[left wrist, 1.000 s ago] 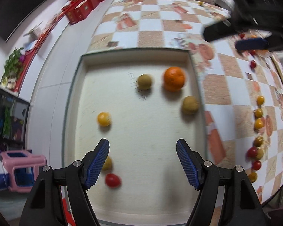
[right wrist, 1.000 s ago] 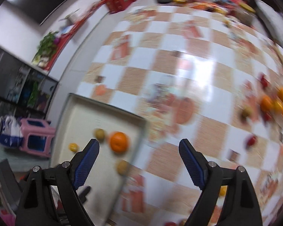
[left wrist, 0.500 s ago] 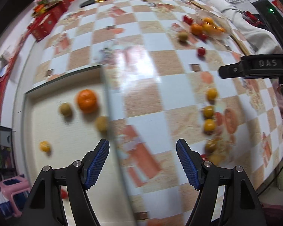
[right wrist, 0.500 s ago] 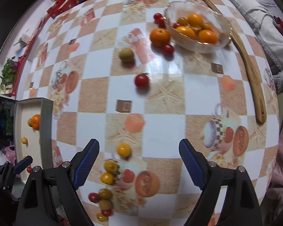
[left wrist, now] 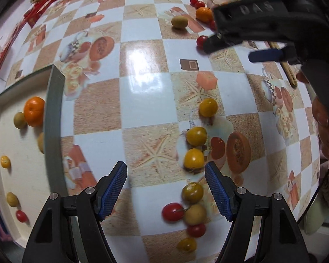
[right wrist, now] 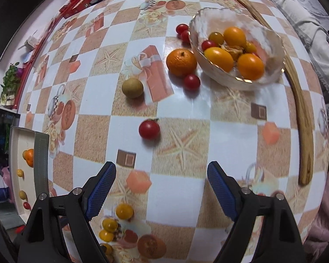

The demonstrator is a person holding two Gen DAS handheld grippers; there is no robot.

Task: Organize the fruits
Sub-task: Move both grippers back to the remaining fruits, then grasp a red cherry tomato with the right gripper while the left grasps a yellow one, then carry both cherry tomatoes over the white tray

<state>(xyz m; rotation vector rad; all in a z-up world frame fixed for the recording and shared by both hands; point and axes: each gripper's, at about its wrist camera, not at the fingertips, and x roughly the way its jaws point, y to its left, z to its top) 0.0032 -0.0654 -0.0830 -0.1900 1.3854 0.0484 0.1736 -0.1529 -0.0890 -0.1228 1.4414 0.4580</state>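
One glass bowl (right wrist: pixel 272 43) holds about seven fruits. Beside it on the table (right wrist: pixel 177 188) lie one mandarin (right wrist: pixel 181 62), one greenish-brown fruit (right wrist: pixel 132 87) and four red cherry tomatoes (right wrist: pixel 149 129). One tray (left wrist: pixel 54 114) carries seven fruits. One wooden stick (right wrist: pixel 300 109) lies at the table's right edge.

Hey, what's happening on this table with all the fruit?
A person is sorting fruit with two handheld tools. The left tool hangs open over a line of yellow tomatoes; the right tool holds nothing, its jaws closing slightly, near a red tomato. Some fruit lies in the tray and glass bowl.
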